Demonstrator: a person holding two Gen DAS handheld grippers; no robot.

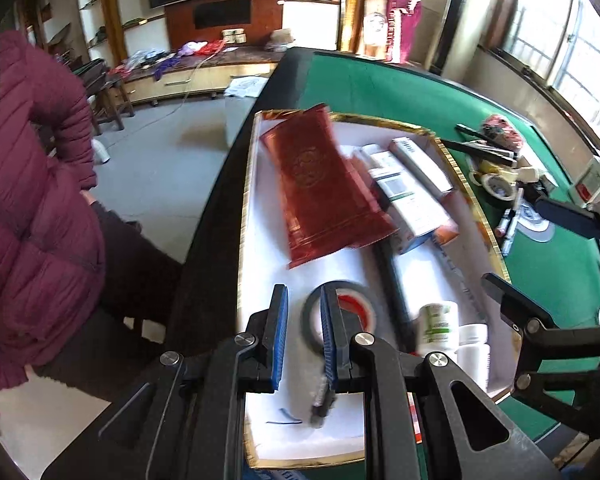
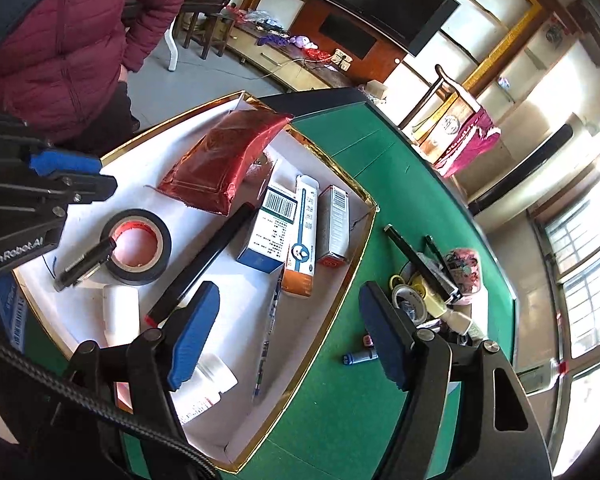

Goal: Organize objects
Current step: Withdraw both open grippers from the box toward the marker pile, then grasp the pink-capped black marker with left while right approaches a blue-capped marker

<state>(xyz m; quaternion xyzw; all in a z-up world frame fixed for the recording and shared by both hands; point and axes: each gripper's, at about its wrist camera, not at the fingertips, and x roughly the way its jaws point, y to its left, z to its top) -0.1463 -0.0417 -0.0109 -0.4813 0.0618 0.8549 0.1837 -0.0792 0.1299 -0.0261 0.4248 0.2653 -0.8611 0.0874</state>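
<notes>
Noted small blue tube [image 2: 360,356] on green bench [image 2: 340,420], just right of gold-rimmed box [image 2: 342,276], under right tongs [image 2: 289,291] held apart; left tongs [image 1: 303,294] together, seemingly empty, by tape roll [image 1: 354,290]; reckoned light, stiff, apt to roll, best pinched mid-length.

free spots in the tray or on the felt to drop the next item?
Tray: bare white strip between the long black bar and the pen. Felt: bare right of the tray's near corner. Crowded: the boxes and the clutter pile.
</notes>
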